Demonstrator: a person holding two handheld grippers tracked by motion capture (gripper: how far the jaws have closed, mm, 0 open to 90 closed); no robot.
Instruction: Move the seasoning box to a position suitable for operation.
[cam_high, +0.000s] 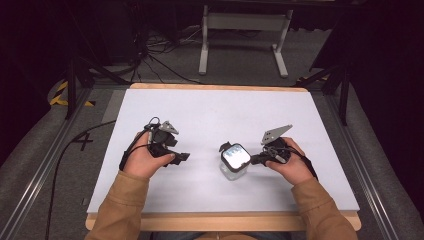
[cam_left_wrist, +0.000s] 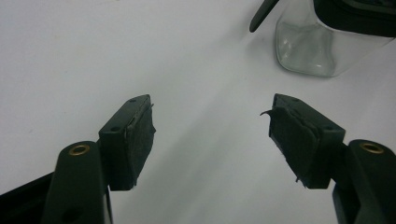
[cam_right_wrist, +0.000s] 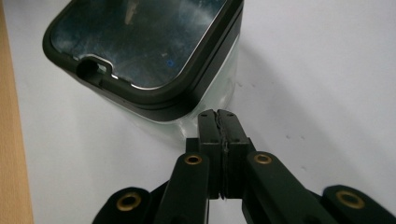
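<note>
jar first: it's a clear glass one with a black-rimmed lid, standing upright on the white table, a little right of the middle and near your edge. your right tongs sit just beside it with the jaws pressed flat together and nothing between them, the tips right against the glass wall under the lid's rim. whether they actually touch the glass you can't quite tell from the right gripper view. your left tongs are wide open and empty, low over bare table to the left, well apart from the jar, which shows at the top right of the left gripper view.

what could go wrong: closed jaws can only push, not hold. if you nudge the jar from high up near the lid, it may tip over or skate across the smooth surface toward your left tongs, since nothing steadies it on the far side. glass is slippery too, so a grip taken later on the wall could slide off. the small black tab sticking out from the lid on the jar's left could catch a jaw if you come in carelessly.

around it the table holds nothing else; cables and a metal stand lie on the floor beyond, out of your way.
</note>
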